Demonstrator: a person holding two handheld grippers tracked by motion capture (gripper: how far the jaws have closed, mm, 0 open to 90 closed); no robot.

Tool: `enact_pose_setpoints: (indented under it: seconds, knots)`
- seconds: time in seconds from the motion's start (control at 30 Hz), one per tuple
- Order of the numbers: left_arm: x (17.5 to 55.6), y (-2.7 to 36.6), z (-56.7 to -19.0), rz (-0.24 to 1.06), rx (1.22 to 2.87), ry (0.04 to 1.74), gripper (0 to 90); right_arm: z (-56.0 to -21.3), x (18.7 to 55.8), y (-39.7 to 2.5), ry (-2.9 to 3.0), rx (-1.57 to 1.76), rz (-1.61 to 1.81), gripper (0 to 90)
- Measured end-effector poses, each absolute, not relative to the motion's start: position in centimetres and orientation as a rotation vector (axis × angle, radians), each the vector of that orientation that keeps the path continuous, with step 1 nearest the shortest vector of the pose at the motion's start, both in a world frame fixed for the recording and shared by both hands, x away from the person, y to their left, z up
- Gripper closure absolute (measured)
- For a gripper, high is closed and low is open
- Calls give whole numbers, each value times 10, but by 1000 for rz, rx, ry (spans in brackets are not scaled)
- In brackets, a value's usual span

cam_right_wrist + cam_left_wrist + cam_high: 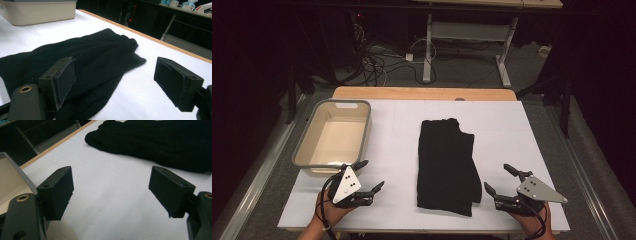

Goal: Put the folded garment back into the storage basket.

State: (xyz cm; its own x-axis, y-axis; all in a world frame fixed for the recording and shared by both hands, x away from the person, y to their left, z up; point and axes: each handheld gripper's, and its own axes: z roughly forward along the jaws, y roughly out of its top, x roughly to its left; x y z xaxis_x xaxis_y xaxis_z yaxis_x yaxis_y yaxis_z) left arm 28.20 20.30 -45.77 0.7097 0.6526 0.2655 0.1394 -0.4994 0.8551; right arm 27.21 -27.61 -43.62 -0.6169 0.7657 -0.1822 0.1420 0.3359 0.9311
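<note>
High view: left gripper (371,176) and right gripper (498,179) jaws spread wide, empty, flanking black garment (446,165) without touching.

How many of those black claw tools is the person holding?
2. The left gripper is at the table's near left, beside the beige bin. The right gripper is at the near right, just beside the black folded garment. Both are open.

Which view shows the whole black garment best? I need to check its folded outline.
The high view: the black garment lies whole on the white table. The left gripper view catches its far edge; the right gripper view shows it close but cropped.
</note>
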Motion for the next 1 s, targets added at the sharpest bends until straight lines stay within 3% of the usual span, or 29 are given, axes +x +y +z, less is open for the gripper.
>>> enact_pose_setpoints:
  seconds: [0.6, 1.0]
  knots:
    - [285, 195, -469, 681, 2106, 621, 202, -441, 285, -270, 2116, 920, 1281, 179]
    - [285, 193, -473, 672, 2159, 601, 204, -467, 297, -220, 2440, 1026, 1090, 149]
